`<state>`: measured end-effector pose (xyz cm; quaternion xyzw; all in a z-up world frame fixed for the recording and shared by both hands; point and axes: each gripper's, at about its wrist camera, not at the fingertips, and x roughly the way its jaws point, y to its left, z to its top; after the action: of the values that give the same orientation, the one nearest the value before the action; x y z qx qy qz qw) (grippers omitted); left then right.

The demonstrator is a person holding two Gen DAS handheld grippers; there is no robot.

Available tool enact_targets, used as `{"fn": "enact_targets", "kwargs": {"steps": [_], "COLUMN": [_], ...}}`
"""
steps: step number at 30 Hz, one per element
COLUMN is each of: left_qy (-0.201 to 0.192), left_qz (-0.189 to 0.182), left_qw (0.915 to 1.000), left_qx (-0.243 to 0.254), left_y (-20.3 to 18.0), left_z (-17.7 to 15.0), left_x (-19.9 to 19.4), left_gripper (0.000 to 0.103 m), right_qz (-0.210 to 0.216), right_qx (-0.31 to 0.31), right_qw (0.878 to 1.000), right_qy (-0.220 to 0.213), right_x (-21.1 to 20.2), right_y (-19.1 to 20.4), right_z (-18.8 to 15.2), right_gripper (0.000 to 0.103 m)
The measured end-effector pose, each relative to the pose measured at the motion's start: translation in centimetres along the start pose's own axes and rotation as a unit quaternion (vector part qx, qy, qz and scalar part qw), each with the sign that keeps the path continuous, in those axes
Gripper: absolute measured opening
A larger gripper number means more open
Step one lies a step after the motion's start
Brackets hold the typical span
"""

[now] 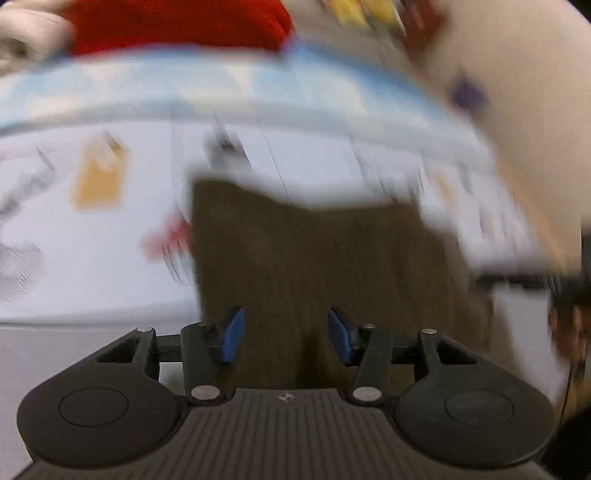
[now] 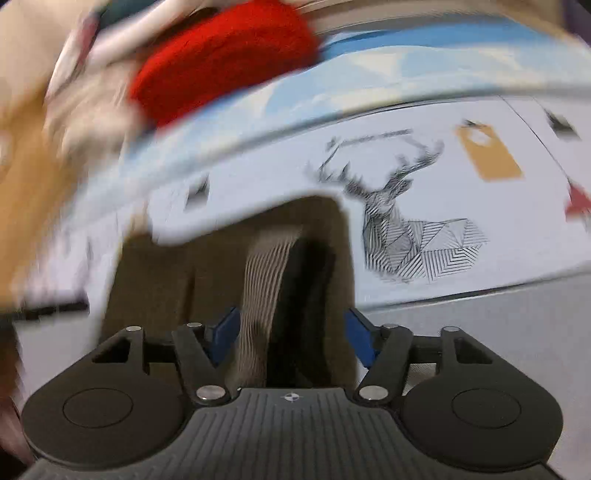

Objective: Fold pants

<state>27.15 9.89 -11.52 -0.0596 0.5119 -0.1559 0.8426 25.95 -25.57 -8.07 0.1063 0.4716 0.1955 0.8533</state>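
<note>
Black ribbed housing and twin round pivots of the left hand-held gripper (image 1: pixel 286 332) fill the foreground of the left wrist view; its blue-padded fingers (image 1: pixel 232 334) stand apart with nothing clamped between them. Olive-brown fabric pants (image 1: pixel 314 266) lie directly ahead of and beneath the gap, spread on a white printed sheet (image 1: pixel 92 258) that covers the surface below; whether the pads touch the cloth cannot be told. The sheet carries a tan tag-shaped print (image 1: pixel 99 181) and a light blue band (image 1: pixel 221 88) along its far edge. Beyond the band rests a bright red fuzzy item (image 1: pixel 173 22). The view is heavily motion-blurred.

Right wrist view: the right hand-held gripper (image 2: pixel 291 334) likewise has its blue pads (image 2: pixel 360 338) spread wide. The pants (image 2: pixel 155 280) reach up to the gripper, and a ribbed beige strip of the garment (image 2: pixel 262 280), beside a dark fold, passes through the open gap, unclamped. To the right on the white sheet (image 2: pixel 498 258) is a black line-drawn stag head (image 2: pixel 402 221), with the tan tag print (image 2: pixel 487 155) farther off. The red fuzzy item (image 2: pixel 225 59) sits at upper left past the blue band (image 2: pixel 369 70).
</note>
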Motion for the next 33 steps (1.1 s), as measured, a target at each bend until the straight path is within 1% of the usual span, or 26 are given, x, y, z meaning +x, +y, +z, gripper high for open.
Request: {"fn": "enact_targets", "kwargs": {"steps": [1,2,3,4,5,6,7,8,9,10,11,12,13,14,15,16,17,19,20,21,22,25,26,28,30,33], "left_qy": [0.03,0.024,0.02,0.015,0.003,-0.016,-0.029,-0.008,0.035,0.029,0.019,0.019,0.014,-0.004,-0.032,-0.059,-0.082,-0.115,-0.13,-0.141,-0.15,-0.148,-0.144,-0.132,-0.118,-0.098], "left_qz": [0.015,0.04,0.05,0.055,0.045,0.022,0.0,-0.001,0.025,0.044,0.061,0.079,0.081,0.068,0.061,0.07,0.087,0.134,0.164,0.184,0.195,0.216,0.216,0.195,0.188,0.199], "left_qw": [0.9992,0.9973,0.9961,0.9965,0.9981,0.9991,0.9991,0.9991,0.9972,0.9937,0.9897,0.9888,0.9916,0.995,0.9964,0.9952,0.9924,0.9836,0.977,0.9721,0.9691,0.9652,0.9653,0.9696,0.9722,0.973], "left_qx": [0.021,0.057,0.069,0.061,0.042,0.031,0.031,0.042,0.061,0.099,0.128,0.125,0.1,0.073,0.05,0.035,0.029,0.036,0.039,0.035,0.026,-0.012,-0.027,-0.065,-0.075,-0.066], "left_y": [-0.3,-1.2,-1.9,-2.4,-2.7,-2.8,-2.9,-3.0,-3.2,-3.9,-5.0,-5.8,-6.1,-6.0,-6.3,-6.6,-7.2,-8.7,-9.5,-10.2,-10.8,-11.5,-11.8,-11.7,-11.5,-11.5], "left_z": [-1.0,-1.5,-1.5,-1.1,-0.9,-0.8,-1.1,-1.7,-2.3,-3.4,-3.7,-3.4,-3.1,-3.0,-3.1,-3.4,-3.7,-4.9,-5.3,-5.7,-6.1,-7.1,-7.0,-7.4,-7.8,-8.4], "left_x": [1.4,1.7,1.3,0.6,-0.5,-1.5,-1.7,-0.6,1.1,1.6,1.0,0.1,-1.2,-2.7,-4.6,-6.3,-7.8,-10.5,-11.6,-12.6,-13.6,-15.5,-15.8,-15.7,-14.9,-12.8], "left_gripper": [0.047,0.047,0.047,0.047,0.047,0.05,0.055,0.057,0.057,0.058,0.058,0.058,0.061,0.065,0.069,0.078,0.083,0.083,0.083,0.083,0.084,0.085,0.085,0.085,0.085,0.085], "right_qz": [-0.022,-0.024,-0.008,-0.002,-0.003,-0.007,-0.014,-0.028,-0.051,-0.069,-0.074,-0.08,-0.094,-0.105,-0.116,-0.117,-0.113,-0.101,-0.093,-0.081,-0.073,-0.054,-0.051,-0.051,-0.055,-0.059], "right_qx": [-0.02,-0.002,0.048,0.087,0.101,0.087,0.058,0.023,-0.005,-0.014,0.0,0.016,0.024,0.022,0.017,0.015,0.014,0.016,0.013,0.006,-0.002,-0.027,-0.032,-0.037,-0.043,-0.037], "right_qw": [0.999,0.999,0.998,0.995,0.994,0.996,0.998,0.999,0.999,0.997,0.997,0.996,0.995,0.994,0.992,0.99,0.989,0.988,0.988,0.988,0.989,0.989,0.988,0.989,0.99,0.992], "right_qy": [0.033,0.048,0.049,0.049,0.037,0.014,-0.005,-0.007,0.017,0.037,0.034,0.028,0.01,-0.014,-0.049,-0.074,-0.096,-0.118,-0.124,-0.129,-0.13,-0.138,-0.142,-0.136,-0.121,-0.108], "right_x": [1.1,1.8,1.7,1.2,0.5,-0.8,-1.5,-1.3,-0.3,0.6,0.5,-0.1,-1.4,-2.8,-4.7,-5.9,-7.5,-9.4,-10.2,-11.0,-11.6,-13.3,-13.5,-13.6,-13.3,-12.5], "right_y": [0.2,-0.4,-1.3,-1.9,-2.0,-1.2,-0.4,0.4,0.8,0.9,0.9,1.0,1.6,2.4,3.4,4.2,5.0,6.1,6.9,7.8,8.4,10.8,11.4,12.5,13.4,13.9], "right_z": [-0.8,-1.3,-1.4,-1.3,-1.1,-1.2,-1.2,-1.3,-1.8,-2.5,-2.8,-2.6,-2.2,-2.0,-1.9,-2.0,-2.3,-3.0,-3.7,-4.6,-5.1,-6.8,-7.2,-7.6,-7.8,-7.6], "right_gripper": [0.066,0.073,0.072,0.067,0.059,0.058,0.058,0.058,0.063,0.069,0.072,0.068,0.066,0.064,0.064,0.066,0.069,0.072,0.072,0.073,0.073,0.074,0.077,0.078,0.078,0.078]}}
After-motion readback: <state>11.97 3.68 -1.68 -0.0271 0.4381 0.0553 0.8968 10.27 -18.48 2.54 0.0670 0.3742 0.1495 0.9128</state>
